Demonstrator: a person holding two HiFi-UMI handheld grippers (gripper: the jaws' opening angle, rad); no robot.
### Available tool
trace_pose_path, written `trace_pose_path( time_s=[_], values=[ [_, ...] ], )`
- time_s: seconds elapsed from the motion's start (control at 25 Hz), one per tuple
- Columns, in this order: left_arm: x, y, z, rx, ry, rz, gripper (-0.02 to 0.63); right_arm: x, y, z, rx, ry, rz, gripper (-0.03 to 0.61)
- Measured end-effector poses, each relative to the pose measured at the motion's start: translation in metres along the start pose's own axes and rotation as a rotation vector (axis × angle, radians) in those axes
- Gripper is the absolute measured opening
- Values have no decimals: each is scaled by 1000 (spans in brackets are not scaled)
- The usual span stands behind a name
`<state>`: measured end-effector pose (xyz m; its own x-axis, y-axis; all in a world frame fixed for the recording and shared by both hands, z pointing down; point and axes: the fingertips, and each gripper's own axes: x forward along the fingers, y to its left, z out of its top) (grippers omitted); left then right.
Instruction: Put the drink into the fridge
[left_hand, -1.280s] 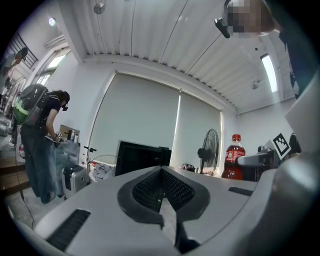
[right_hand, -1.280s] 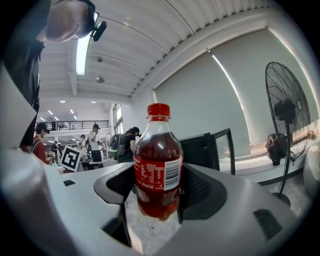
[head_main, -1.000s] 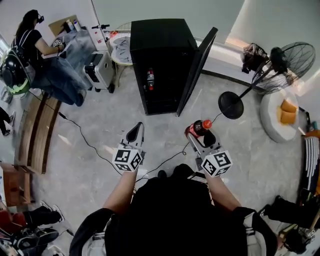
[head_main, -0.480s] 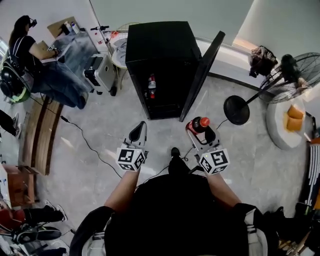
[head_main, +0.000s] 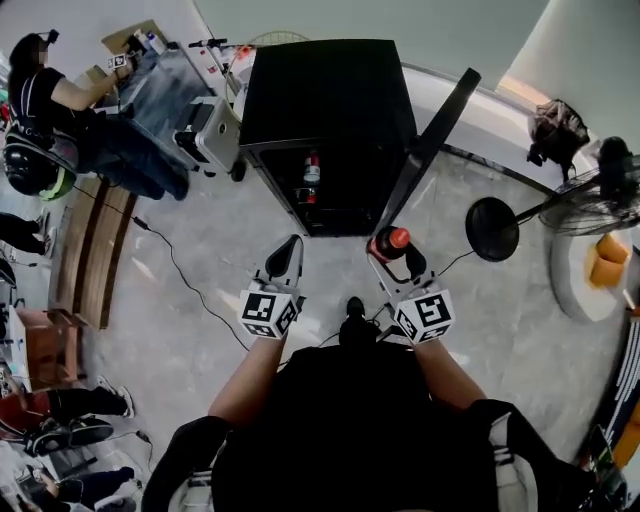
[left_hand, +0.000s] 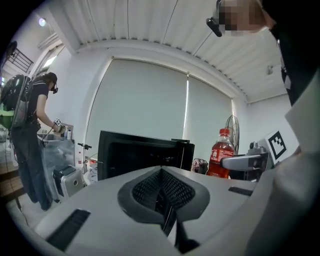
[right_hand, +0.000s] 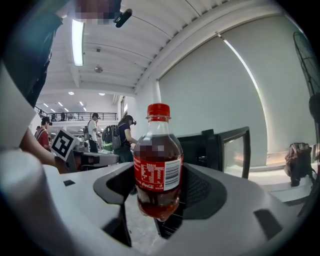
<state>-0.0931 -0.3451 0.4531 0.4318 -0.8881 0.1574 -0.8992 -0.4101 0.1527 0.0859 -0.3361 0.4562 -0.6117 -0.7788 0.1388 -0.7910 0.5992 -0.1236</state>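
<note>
Your right tongs (head_main: 393, 256) grip the drink (right_hand: 156, 165) upright, left tongs (left_hand: 161, 187) closed and empty; carry it level into the open fridge (head_main: 325, 95).

Black short-sleeved shirt (head_main: 345, 420); black-white marker cubes (head_main: 270, 312); grey jaws.

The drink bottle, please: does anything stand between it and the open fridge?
Nothing visible does: the fridge door is swung open, and only floor lies between the bottle in the right hand-held gripper and the fridge.

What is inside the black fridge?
One bottle with a red label stands inside the open fridge. Its top covers most of the inside, so anything else there is hidden.
</note>
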Motion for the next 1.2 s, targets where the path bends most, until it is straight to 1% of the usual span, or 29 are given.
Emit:
trace_pose_path(
  time_s=[0.2, 0.28, 0.4, 0.56, 0.72, 0.84, 0.96, 1.2],
  values=[
    [38, 15, -3, 4, -24, 60, 15, 42, -27, -13, -10, 14, 39, 302],
    [52, 22, -7, -6, -25, 77, 15, 56, -36, -18, -15, 4, 25, 302],
    [73, 36, -17, -24, -15, 94, 15, 81, -47, -33, 7, 7, 10, 302],
    [104, 47, -41, -35, 10, 90, 15, 116, -59, -58, 27, 32, 17, 302],
    [128, 67, -69, -67, 22, 103, 15, 153, -67, -79, 4, 35, 4, 302],
    [142, 82, -88, -85, 27, 115, 15, 178, -73, -96, 7, 35, -23, 302],
    [155, 102, -103, -101, 35, 138, 15, 202, -75, -107, -3, 34, -28, 302],
    [169, 128, -140, -124, 28, 166, 15, 229, -78, -128, -4, 25, -56, 302]
  ],
)
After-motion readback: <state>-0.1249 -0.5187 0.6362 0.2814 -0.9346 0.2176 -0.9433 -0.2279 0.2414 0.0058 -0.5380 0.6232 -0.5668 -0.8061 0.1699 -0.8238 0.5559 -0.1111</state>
